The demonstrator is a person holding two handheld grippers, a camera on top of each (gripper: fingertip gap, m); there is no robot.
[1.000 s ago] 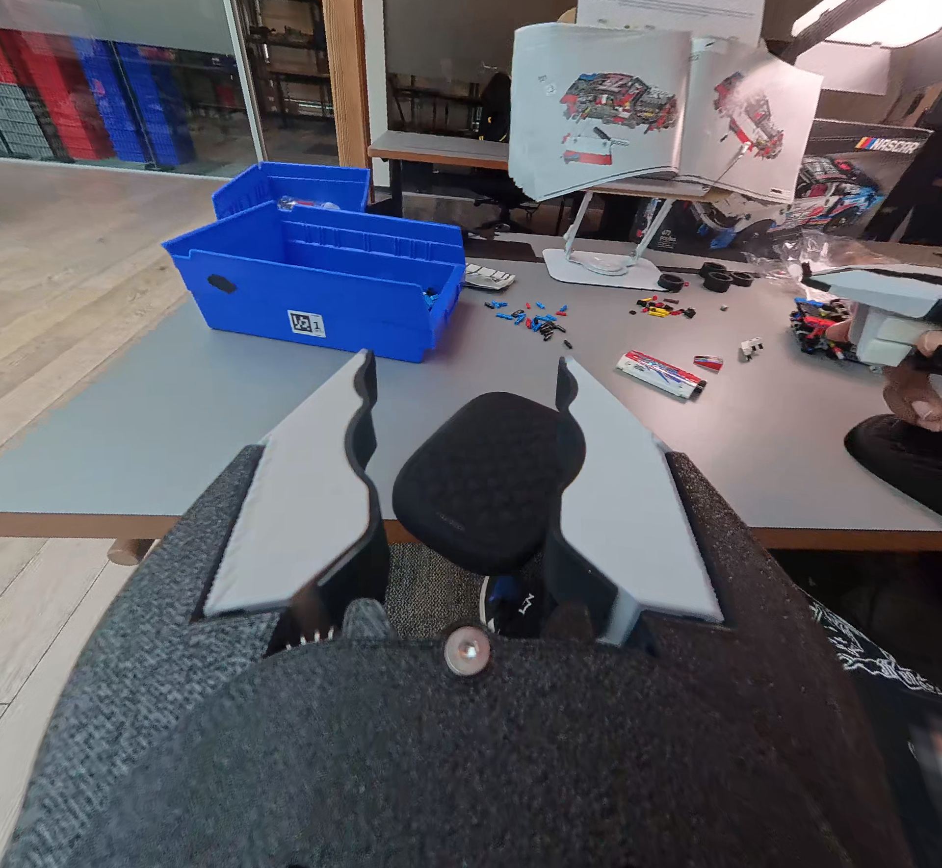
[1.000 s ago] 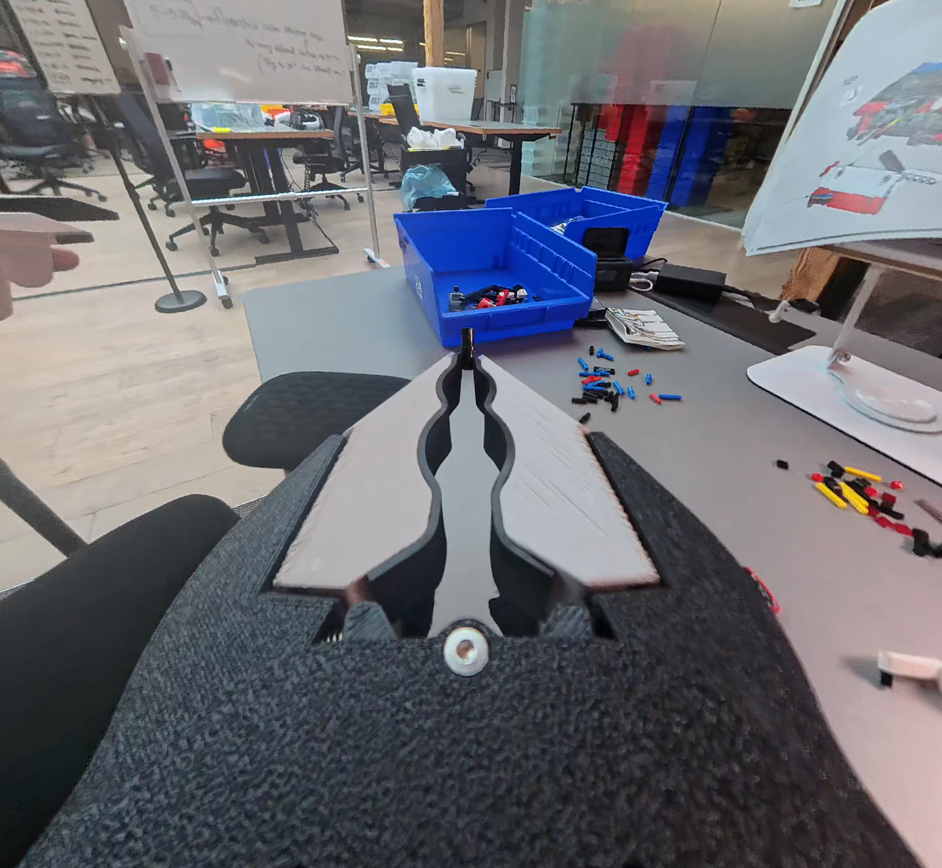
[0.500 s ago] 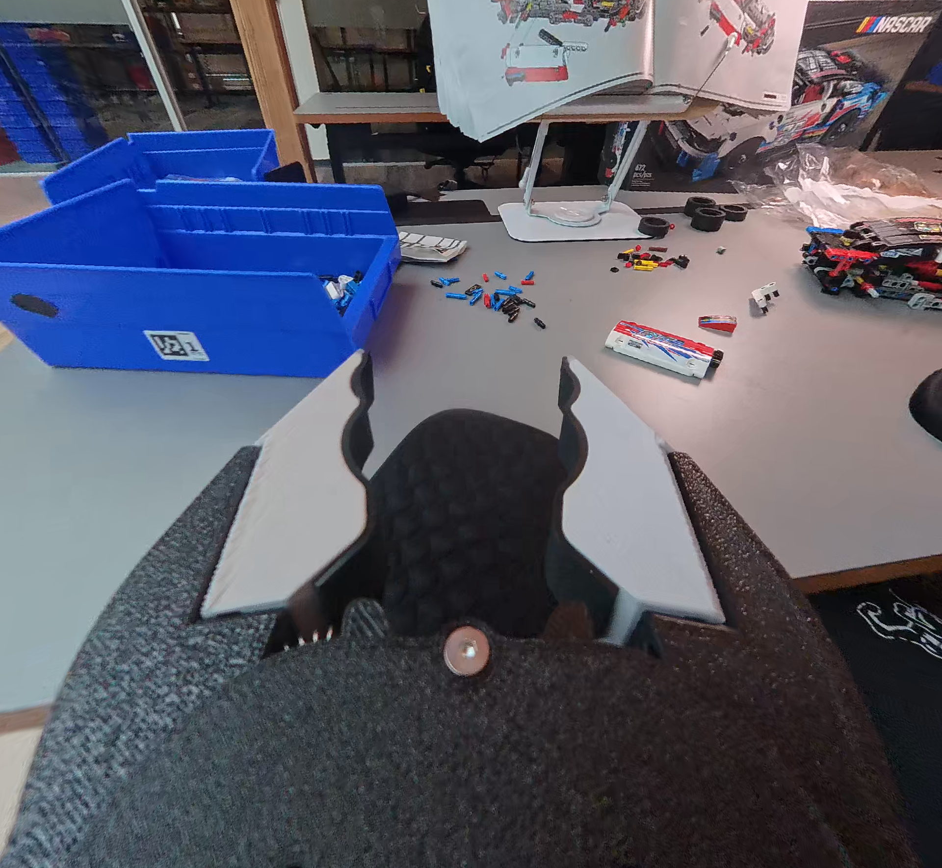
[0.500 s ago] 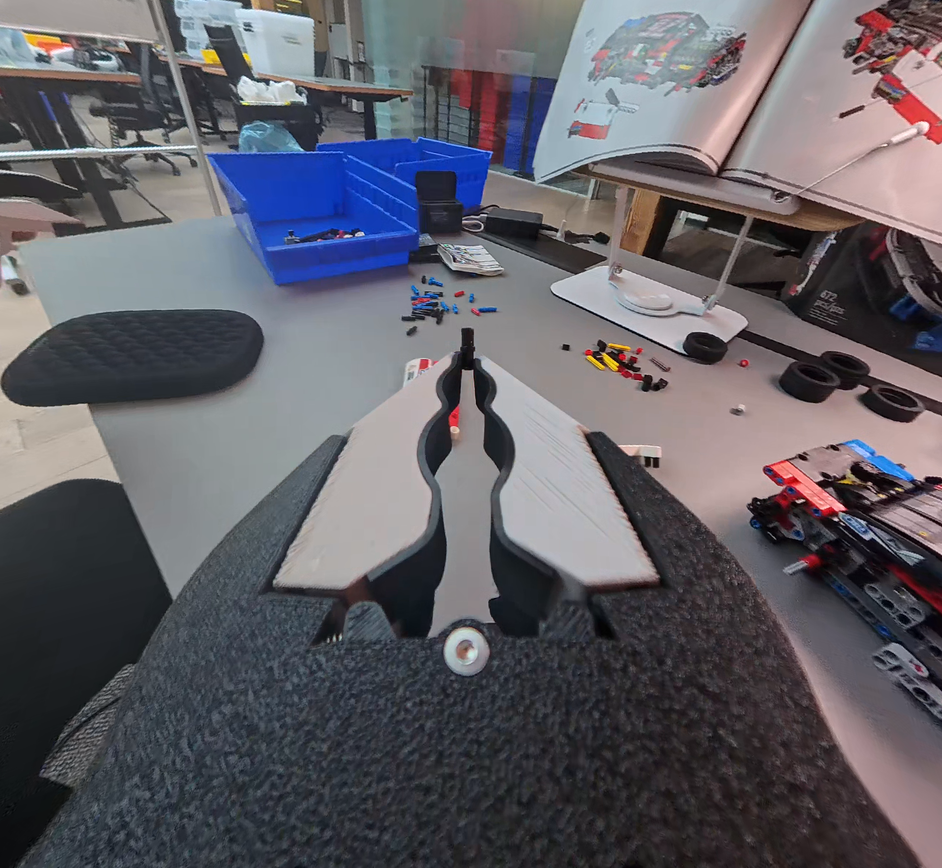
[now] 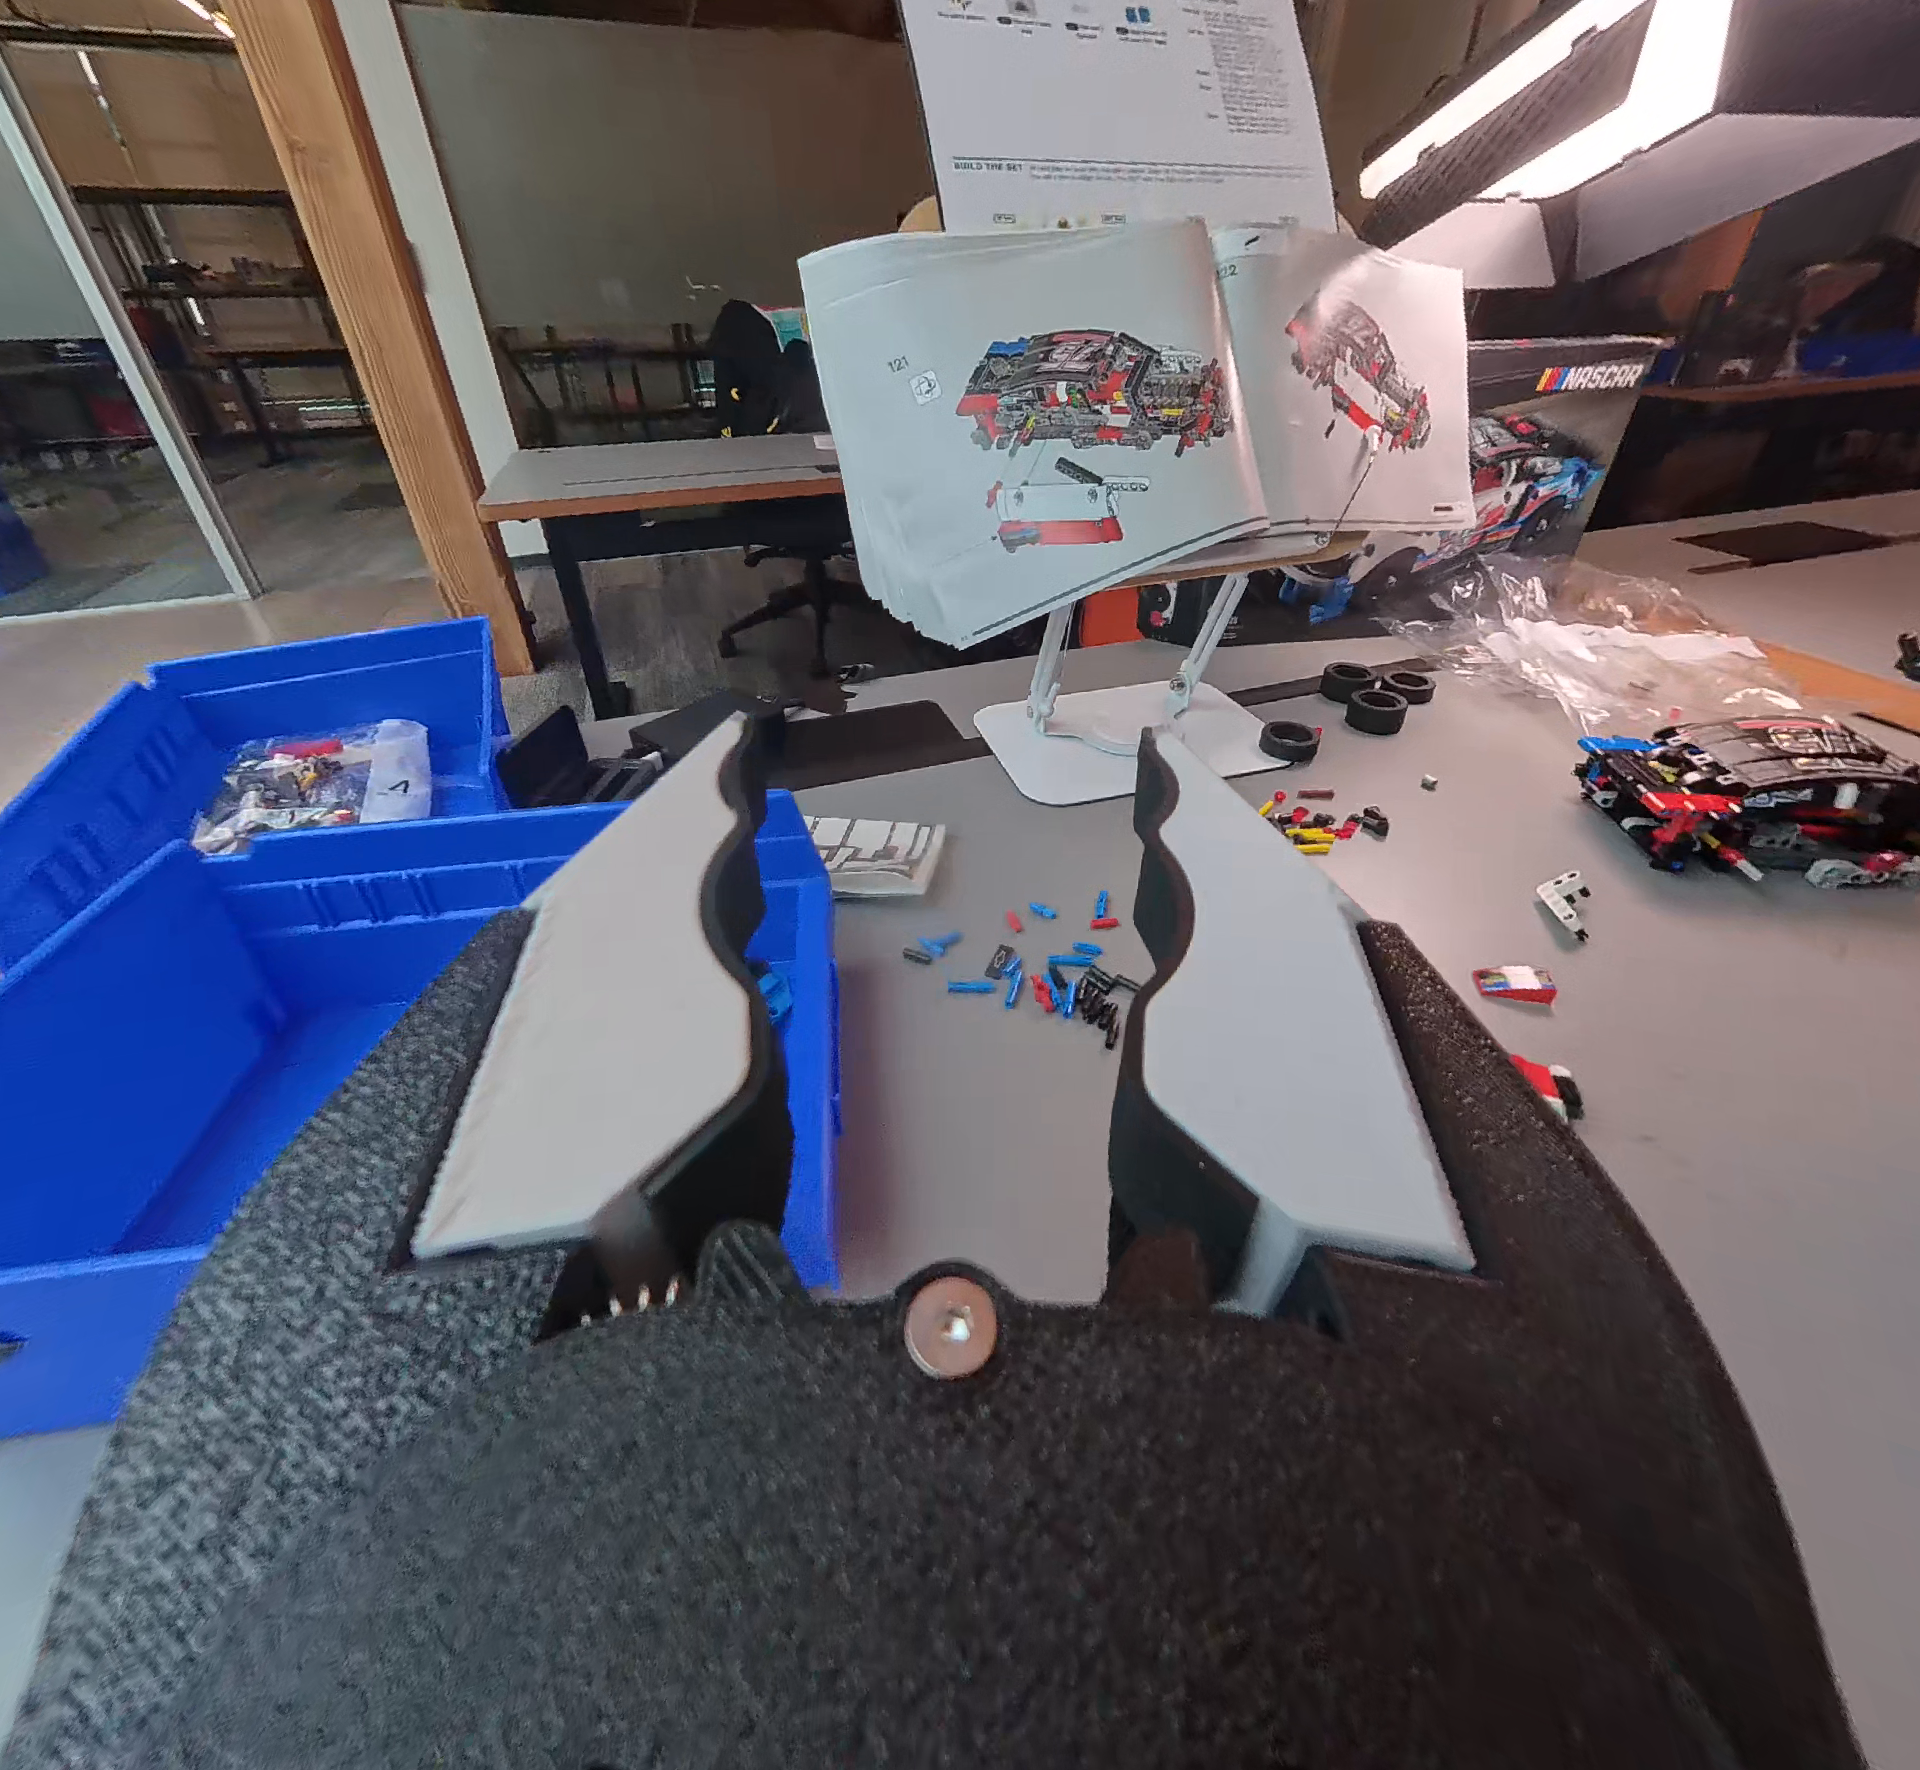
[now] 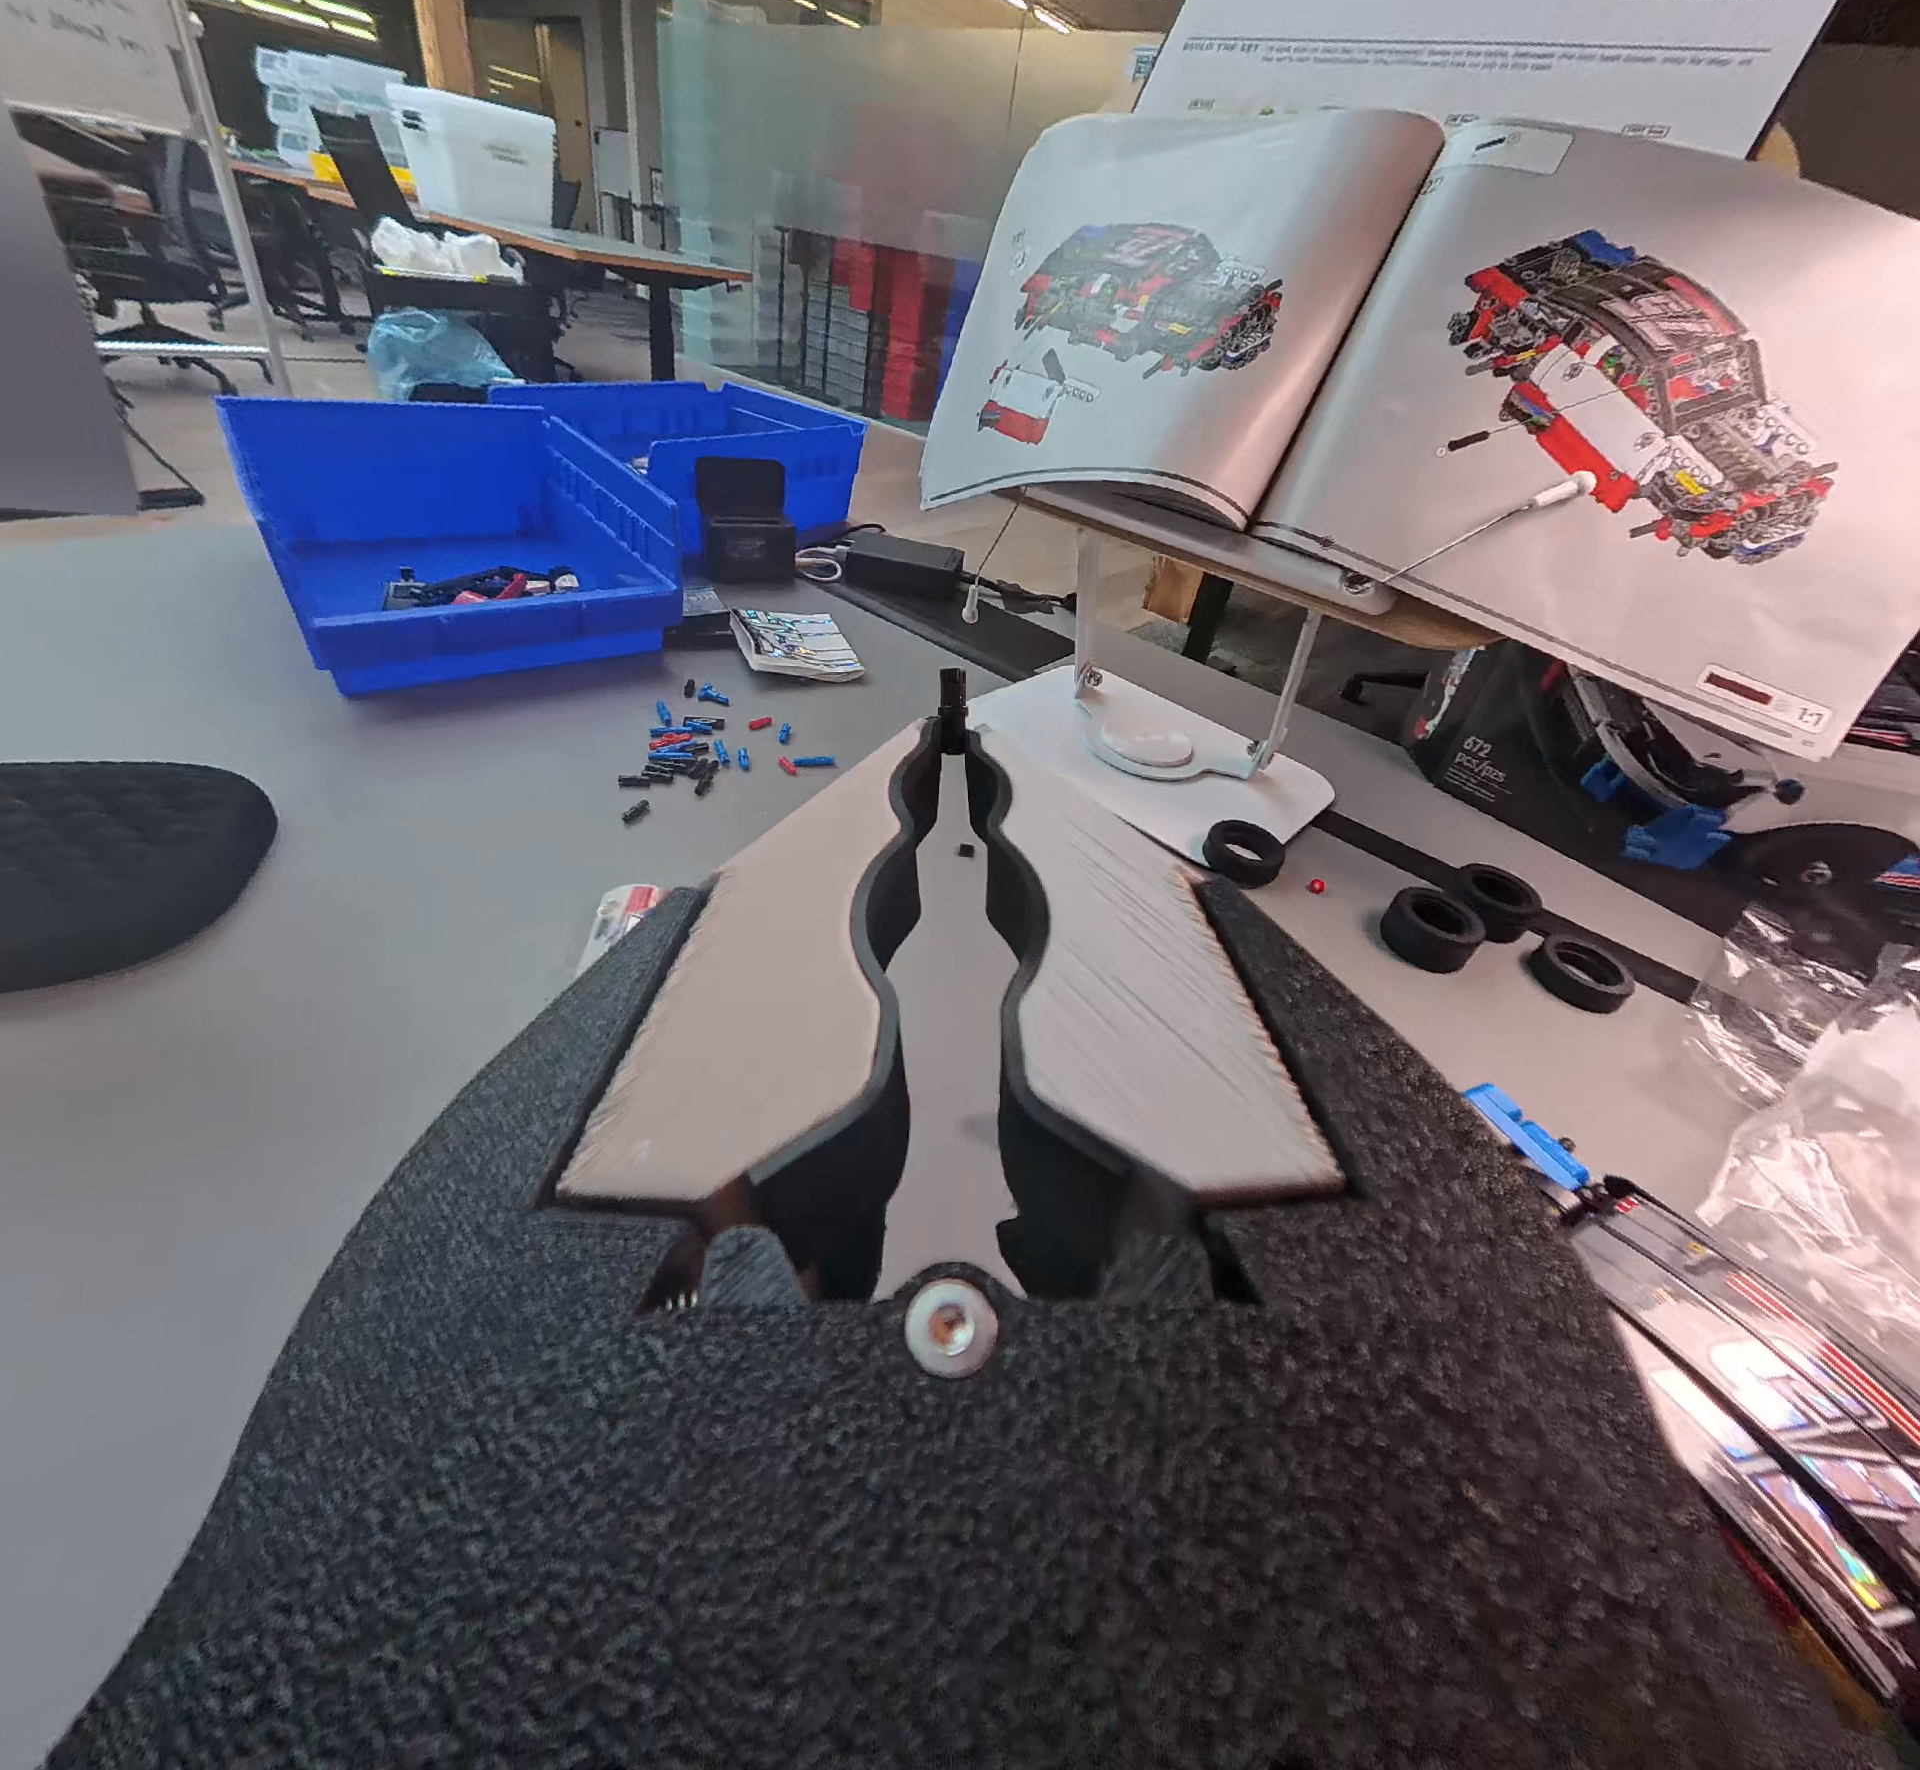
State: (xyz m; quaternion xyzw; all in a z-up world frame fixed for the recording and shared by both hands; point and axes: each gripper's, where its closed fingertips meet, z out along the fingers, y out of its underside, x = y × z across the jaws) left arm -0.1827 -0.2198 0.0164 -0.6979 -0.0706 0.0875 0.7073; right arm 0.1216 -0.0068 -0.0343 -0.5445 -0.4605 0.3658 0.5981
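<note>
My left gripper (image 5: 943, 733) is open and empty above the grey table (image 5: 966, 1128), with a scatter of small blue, red and black pins (image 5: 1029, 967) between and beyond its fingers. My right gripper (image 6: 953, 733) is shut on a small black pin (image 6: 951, 694) that sticks up from its fingertips. The same scatter of pins (image 6: 707, 744) lies ahead to its left. A partly built black, red and blue model car (image 5: 1756, 801) sits at the right, and its edge shows low in the right wrist view (image 6: 1766, 1357).
Two blue bins (image 5: 187, 1024) stand at the left, one with a parts bag (image 5: 312, 780); they also show in the right wrist view (image 6: 457, 525). An open instruction booklet on a white stand (image 5: 1122, 411), black tyres (image 6: 1455, 920), clear plastic bags (image 5: 1579, 640), a sticker sheet (image 5: 873, 853) and a black armrest pad (image 6: 114, 863). My right fingertips sit around 40 cm from my left ones.
Both grippers have moved forward over the table and swung right. The armrest pad has left the left view. The right gripper stays shut on the pin; the left stays open.
</note>
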